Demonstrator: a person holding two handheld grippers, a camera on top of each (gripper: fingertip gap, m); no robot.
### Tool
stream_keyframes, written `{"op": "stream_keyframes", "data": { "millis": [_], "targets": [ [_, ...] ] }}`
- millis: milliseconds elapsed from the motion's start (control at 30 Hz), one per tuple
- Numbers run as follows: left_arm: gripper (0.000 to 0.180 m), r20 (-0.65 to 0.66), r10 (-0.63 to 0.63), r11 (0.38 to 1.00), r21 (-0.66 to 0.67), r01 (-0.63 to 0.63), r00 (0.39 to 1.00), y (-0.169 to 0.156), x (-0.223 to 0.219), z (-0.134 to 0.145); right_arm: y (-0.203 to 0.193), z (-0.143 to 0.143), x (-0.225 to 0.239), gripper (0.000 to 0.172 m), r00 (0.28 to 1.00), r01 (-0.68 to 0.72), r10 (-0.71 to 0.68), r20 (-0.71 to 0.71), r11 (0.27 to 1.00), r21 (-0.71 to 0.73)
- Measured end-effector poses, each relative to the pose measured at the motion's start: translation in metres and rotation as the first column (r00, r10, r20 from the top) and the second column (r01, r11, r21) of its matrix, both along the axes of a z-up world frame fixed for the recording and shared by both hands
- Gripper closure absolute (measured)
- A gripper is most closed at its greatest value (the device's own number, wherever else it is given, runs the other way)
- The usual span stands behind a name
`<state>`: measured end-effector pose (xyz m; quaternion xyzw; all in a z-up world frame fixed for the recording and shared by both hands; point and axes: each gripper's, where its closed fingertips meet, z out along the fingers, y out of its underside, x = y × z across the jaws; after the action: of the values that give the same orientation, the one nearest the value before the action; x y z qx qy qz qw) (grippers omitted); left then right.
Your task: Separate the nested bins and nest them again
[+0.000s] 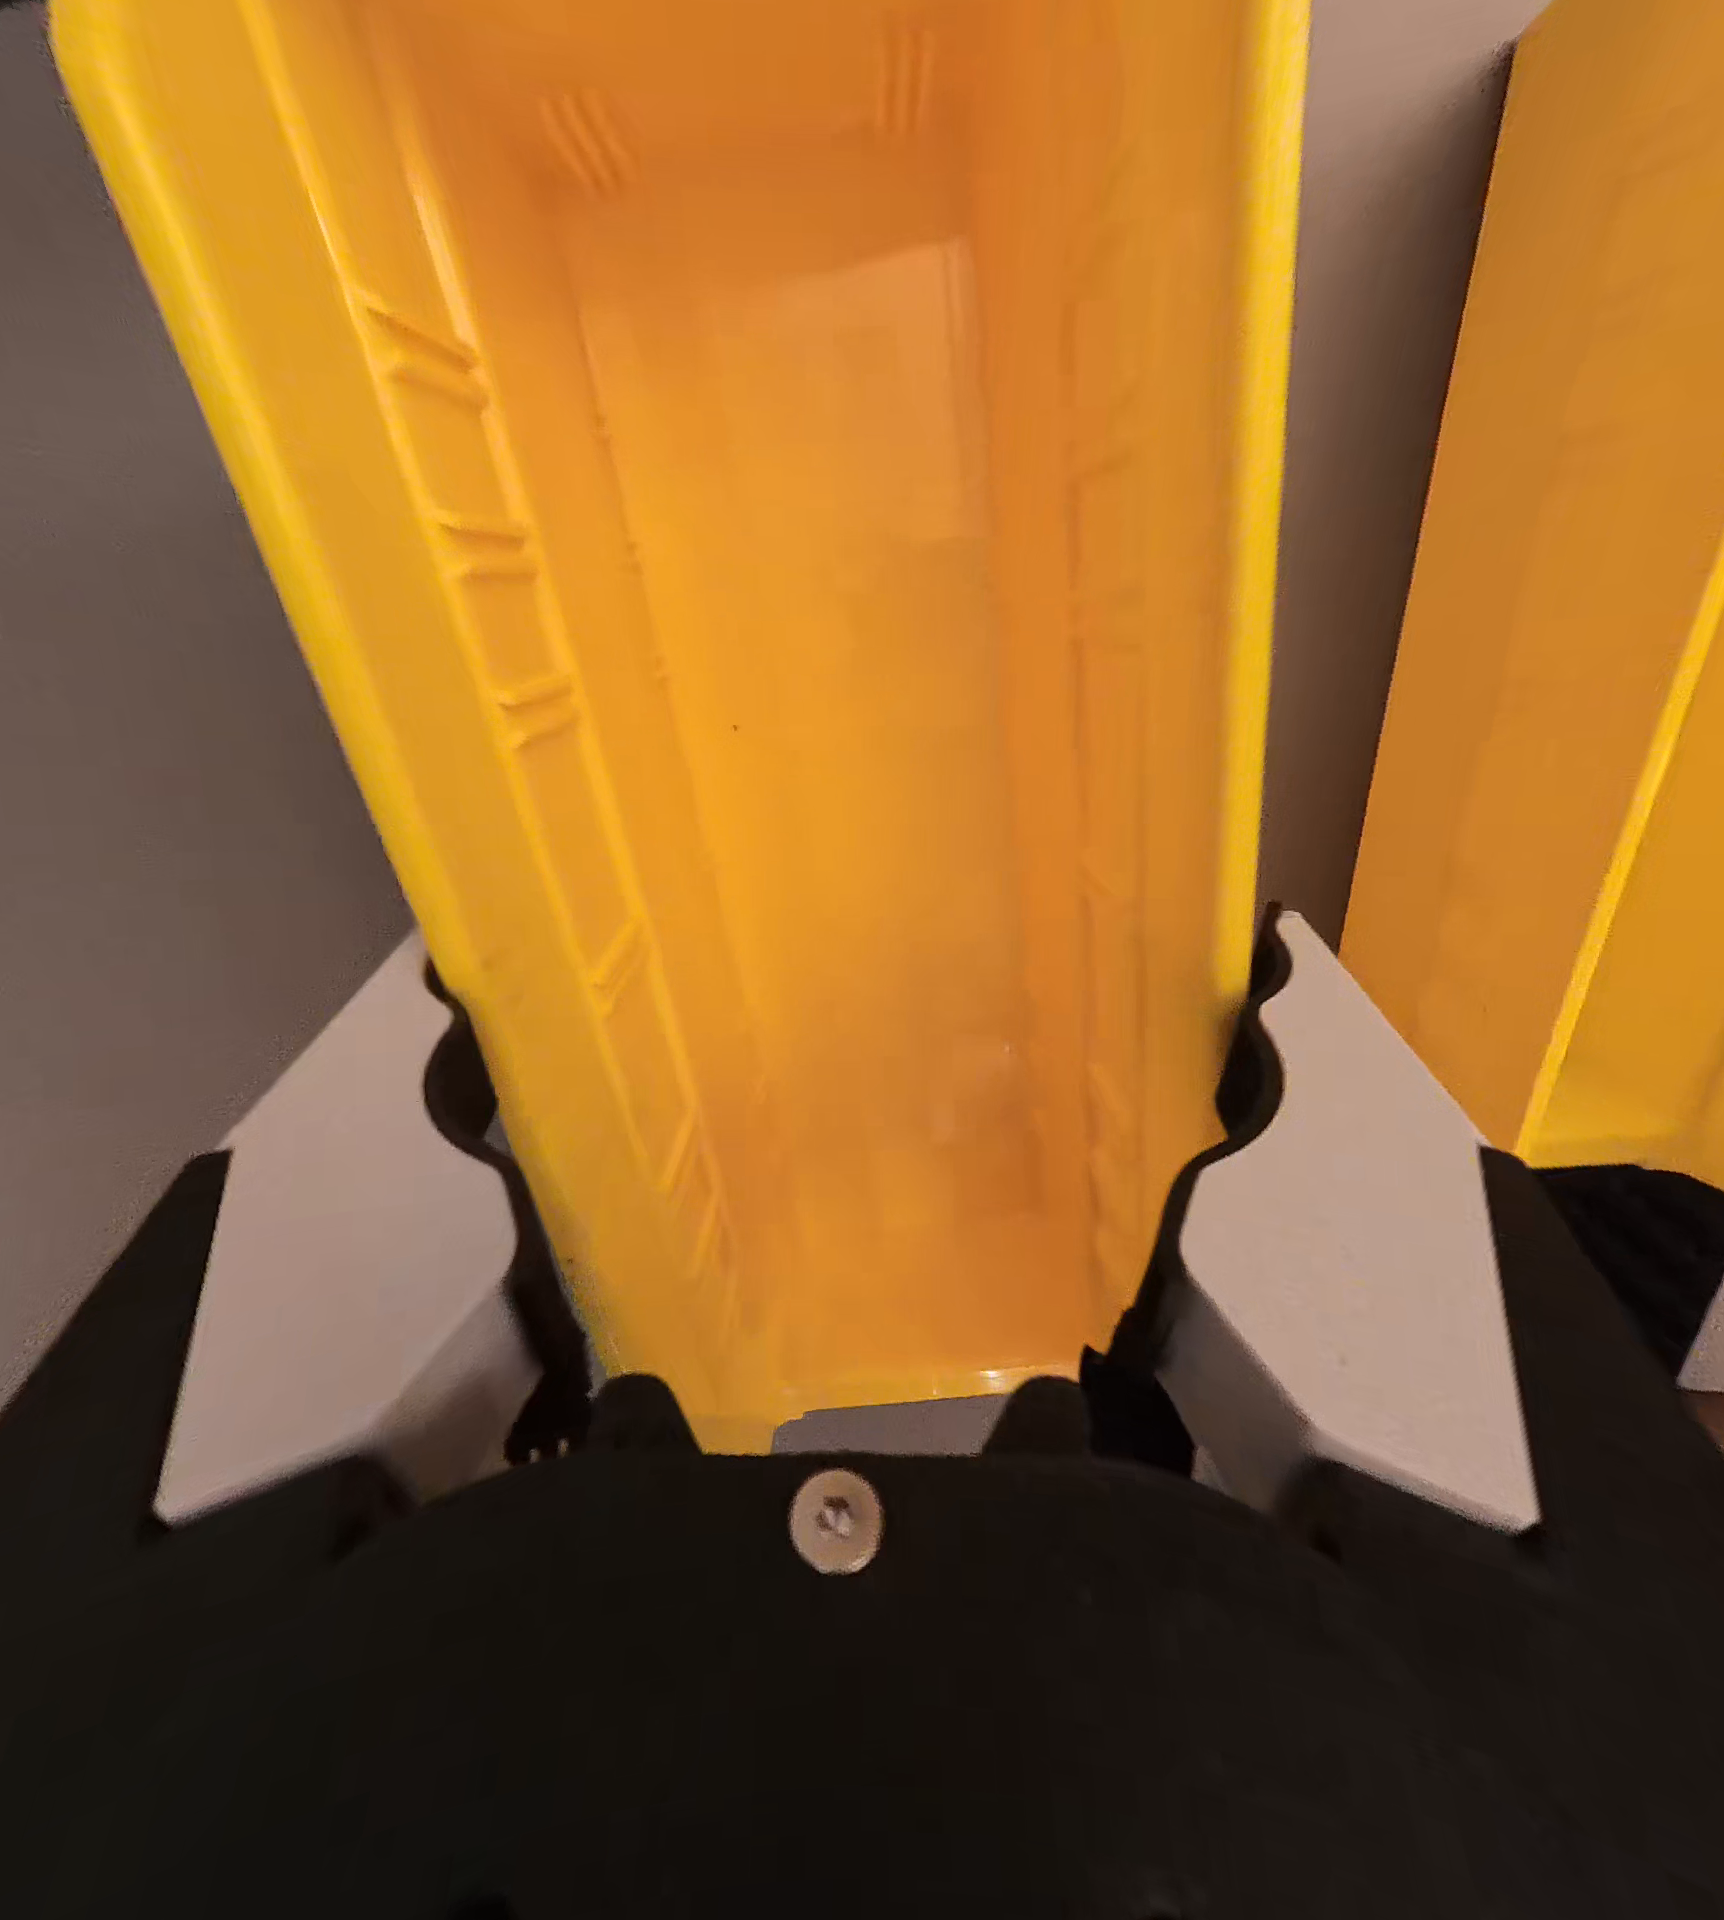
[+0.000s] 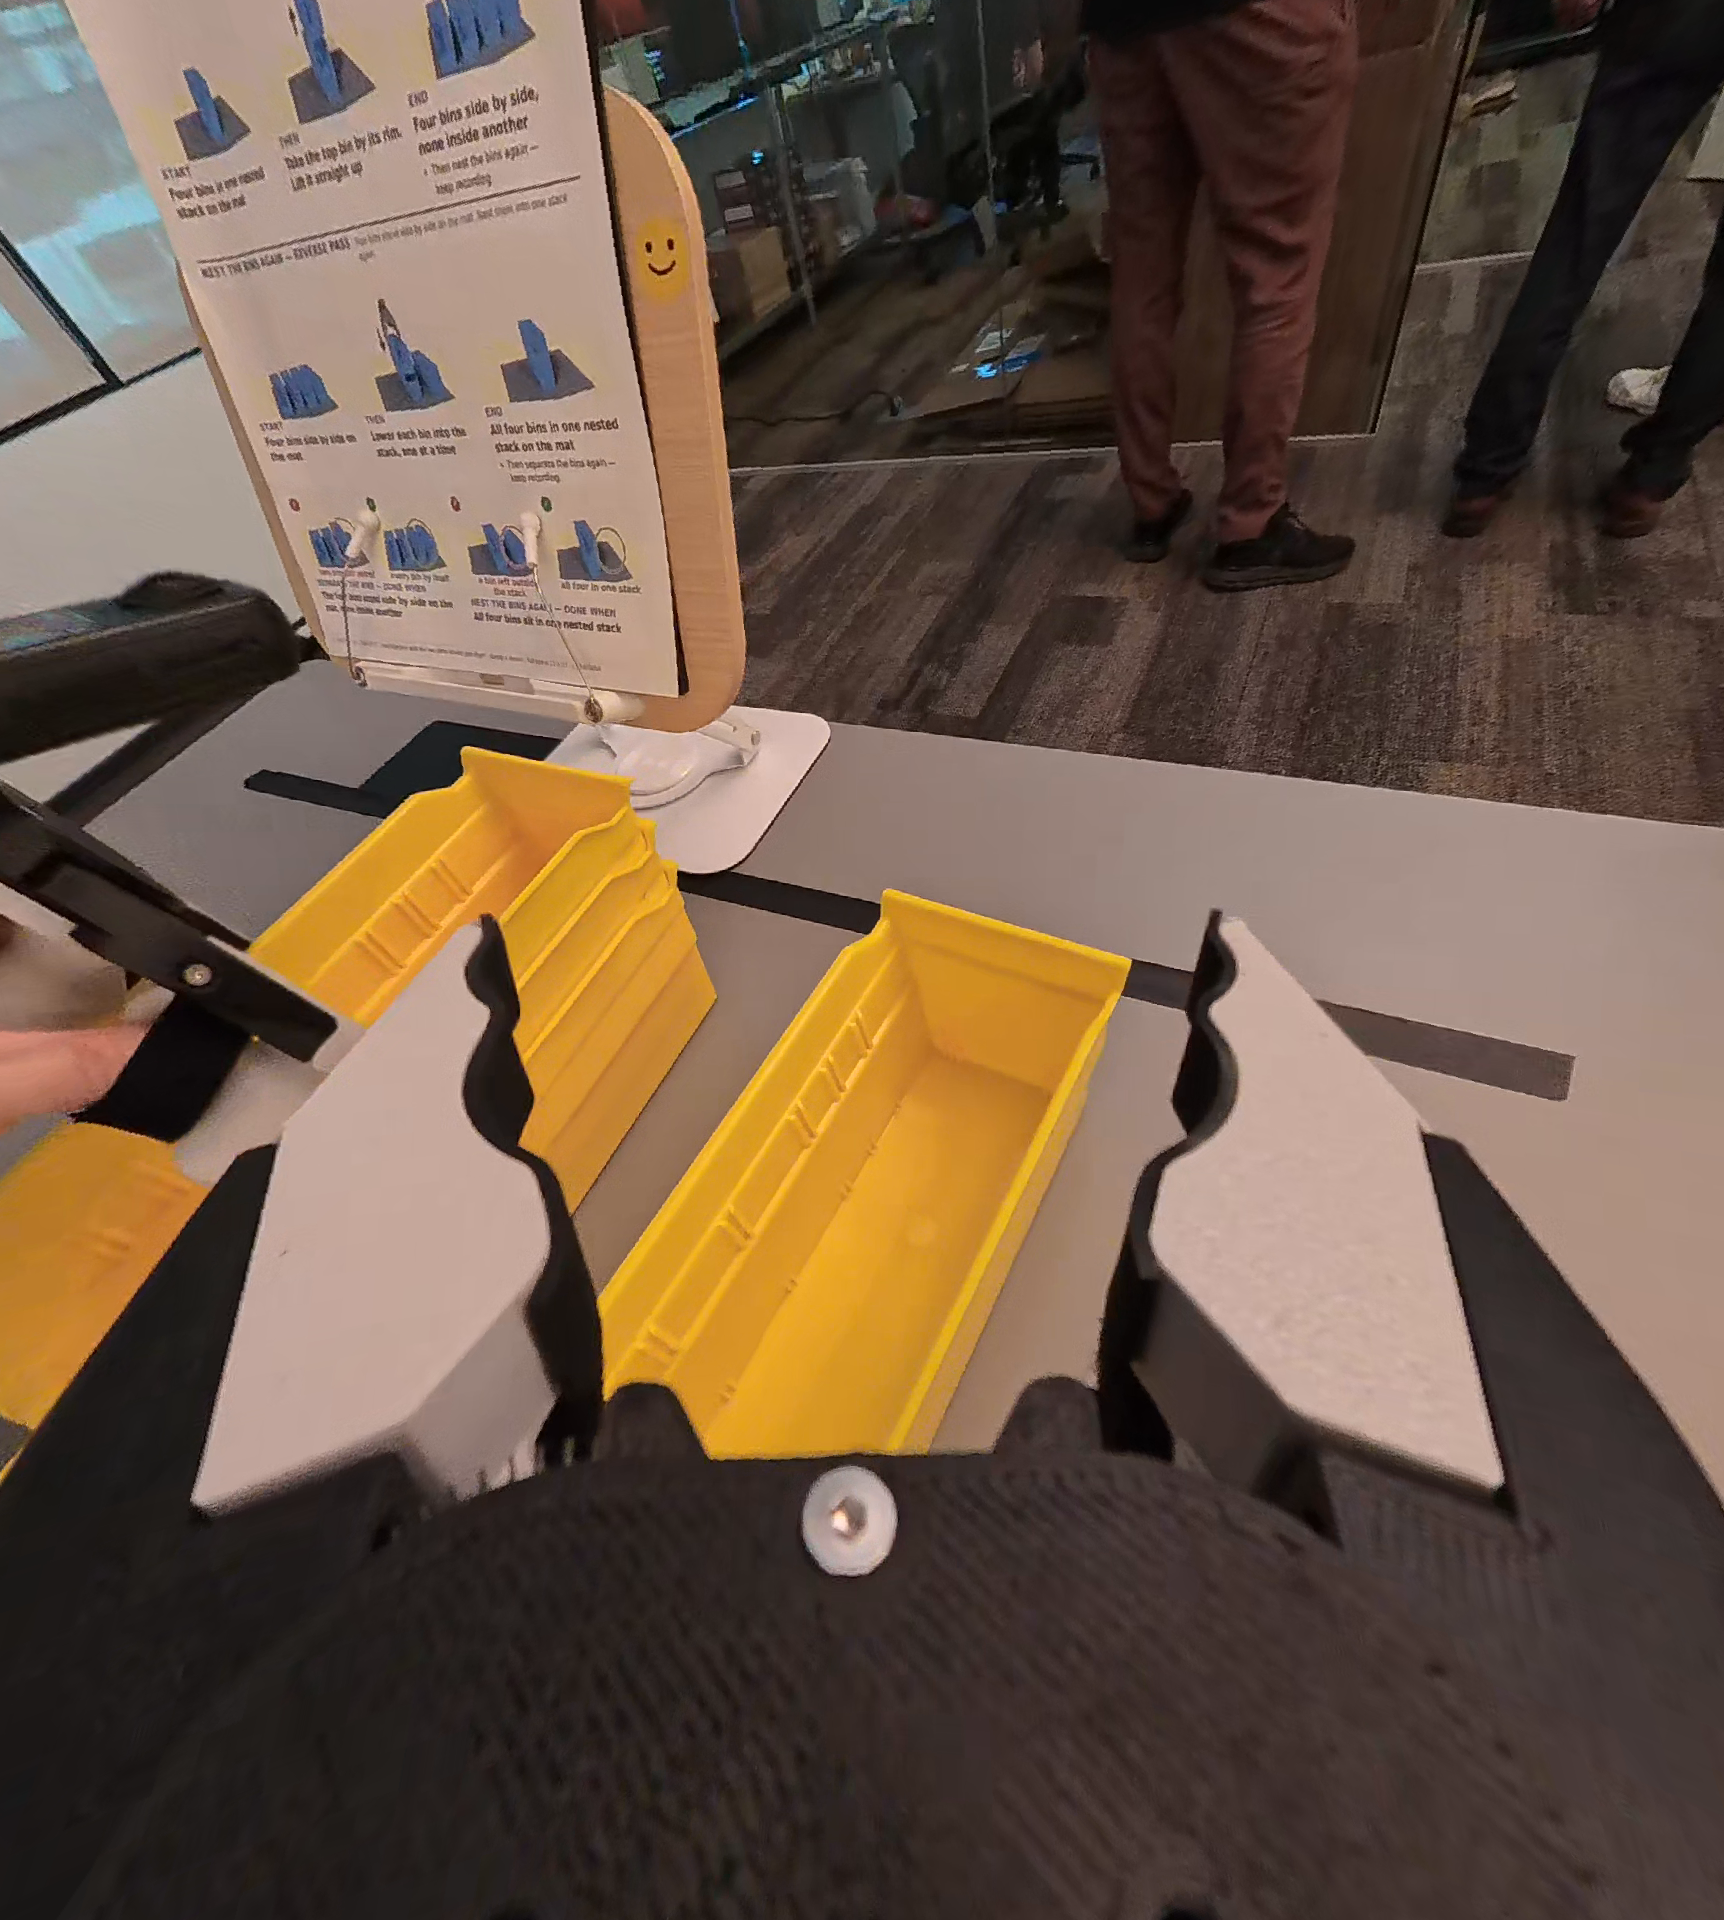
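We see left gripper (image 1: 853,997), jaws wide, yellow bin (image 1: 785,623) between them; whether pads press it, we cannot tell. Right gripper (image 2: 853,1023) hovers over worktop (image 2: 1357,883), jaws wide, holding nothing. Single bin (image 2: 889,1195) sits below it. Bin stack (image 2: 525,914) stands just left.

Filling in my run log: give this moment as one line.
left tongs: astride nested stack, contact unclear | right tongs: open above single bin | stack and bin side by side on table
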<state>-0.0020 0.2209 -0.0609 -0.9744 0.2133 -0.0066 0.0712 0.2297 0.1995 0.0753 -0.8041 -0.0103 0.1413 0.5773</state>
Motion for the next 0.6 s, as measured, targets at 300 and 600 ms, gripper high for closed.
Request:
{"op": "stream_keyframes", "data": {
  "millis": [300,600],
  "targets": [
    [0.056,-0.017,0.028,0.999,-0.019,-0.029,0.999,0.0,-0.001,0.007,0.003,-0.013,-0.001,0.044,1.0,-0.009,0.008,-0.01,0.999,-0.054],
    [0.064,-0.029,0.058,0.997,-0.052,-0.059,0.998,-0.002,-0.004,0.01,0.004,-0.016,-0.008,0.044,0.999,-0.036,0.035,-0.017,0.997,-0.066]
  ]
}}
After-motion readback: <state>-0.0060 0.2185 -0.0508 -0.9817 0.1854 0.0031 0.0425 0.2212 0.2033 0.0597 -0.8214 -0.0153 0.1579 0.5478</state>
